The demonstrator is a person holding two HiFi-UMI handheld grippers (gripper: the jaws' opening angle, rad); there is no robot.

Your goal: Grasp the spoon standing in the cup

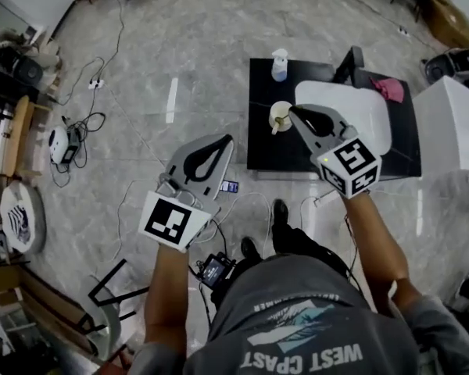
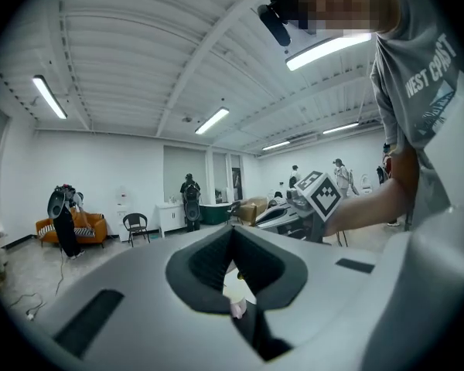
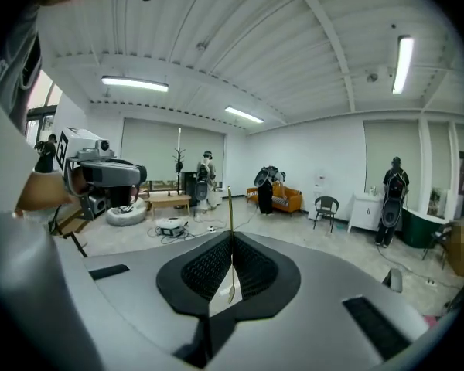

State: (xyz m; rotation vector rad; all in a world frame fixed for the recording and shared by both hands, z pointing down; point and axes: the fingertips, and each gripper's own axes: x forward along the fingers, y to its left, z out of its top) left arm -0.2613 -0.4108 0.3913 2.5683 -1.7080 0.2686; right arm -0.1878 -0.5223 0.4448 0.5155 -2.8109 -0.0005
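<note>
Head view — spoon (image 1: 275, 125); "WEST COAST" shirt (image 1: 305, 323)

Grey printed tee (image 1: 313, 319); grey L claw (image 1: 230, 137), R claw (image 1: 292, 110), b/w marker cubes (image 1: 170, 221).

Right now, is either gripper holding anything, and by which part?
The right gripper is shut on the spoon, pinching its thin handle partway along, one end sticking out past the tips. The left gripper holds nothing.
</note>
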